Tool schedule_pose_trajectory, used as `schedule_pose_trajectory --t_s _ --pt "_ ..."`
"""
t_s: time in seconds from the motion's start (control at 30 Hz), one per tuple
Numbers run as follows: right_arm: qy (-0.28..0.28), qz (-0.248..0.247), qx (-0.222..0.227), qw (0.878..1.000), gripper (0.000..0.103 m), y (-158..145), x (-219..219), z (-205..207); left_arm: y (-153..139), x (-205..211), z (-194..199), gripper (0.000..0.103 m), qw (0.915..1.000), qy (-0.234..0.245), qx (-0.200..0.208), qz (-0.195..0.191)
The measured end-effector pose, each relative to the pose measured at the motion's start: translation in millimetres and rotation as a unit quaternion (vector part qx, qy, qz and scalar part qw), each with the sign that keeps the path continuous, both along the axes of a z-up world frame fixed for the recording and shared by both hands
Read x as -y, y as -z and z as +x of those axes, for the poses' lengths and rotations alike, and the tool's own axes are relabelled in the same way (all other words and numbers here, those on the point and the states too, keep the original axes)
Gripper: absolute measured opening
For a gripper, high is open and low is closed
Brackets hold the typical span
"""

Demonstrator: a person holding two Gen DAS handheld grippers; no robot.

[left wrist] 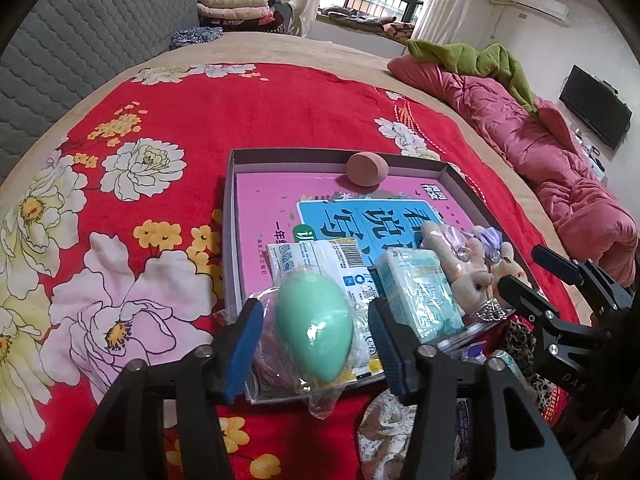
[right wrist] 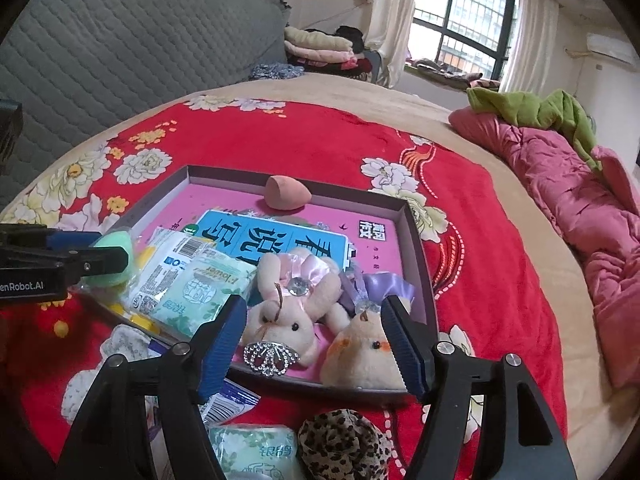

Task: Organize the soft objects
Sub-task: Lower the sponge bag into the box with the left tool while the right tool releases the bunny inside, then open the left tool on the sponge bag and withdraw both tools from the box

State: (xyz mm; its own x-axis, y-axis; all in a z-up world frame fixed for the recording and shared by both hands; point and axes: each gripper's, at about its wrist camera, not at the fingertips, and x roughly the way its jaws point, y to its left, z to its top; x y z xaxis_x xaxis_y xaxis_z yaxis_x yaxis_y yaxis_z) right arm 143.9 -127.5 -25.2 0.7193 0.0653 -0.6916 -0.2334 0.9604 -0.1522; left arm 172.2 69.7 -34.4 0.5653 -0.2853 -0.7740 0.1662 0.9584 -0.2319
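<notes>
Mint-green egg-shaped sponge [left wrist: 316, 328] lying at near left corner of shallow grey box [left wrist: 234, 184], between spread left gripper [left wrist: 316, 344] pads, untouched. Right gripper [right wrist: 314, 344] spread wide over cream plush rabbit [right wrist: 288, 316] at near edge.

I see a red blanket [left wrist: 280, 112] patterned with white, pink and yellow flowers. On it, my grey-walled tray [left wrist: 230, 208] shows a pink and blue book cover [left wrist: 280, 208]. A mint-green egg [left wrist: 314, 328] sits near its front edge, a terracotta sponge [left wrist: 367, 169] at the far edge. The plush rabbits [right wrist: 296, 312] are cream, the scrunchie [right wrist: 344, 440] leopard-print.
</notes>
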Motion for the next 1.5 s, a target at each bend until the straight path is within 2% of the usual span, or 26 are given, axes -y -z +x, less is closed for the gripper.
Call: schedule_pose_trajectory --t_s 0.57,1.5 --pt "0.002 0.000 0.011 1.000 0.072 -10 1 -6 -13 1 -8 0.058 0.9998 -0.014 0.012 -0.001" --pt "0.017 0.022 0.049 0.998 0.073 -49 25 -33 -47 7 -42 0.059 0.9990 -0.034 0.027 0.005"
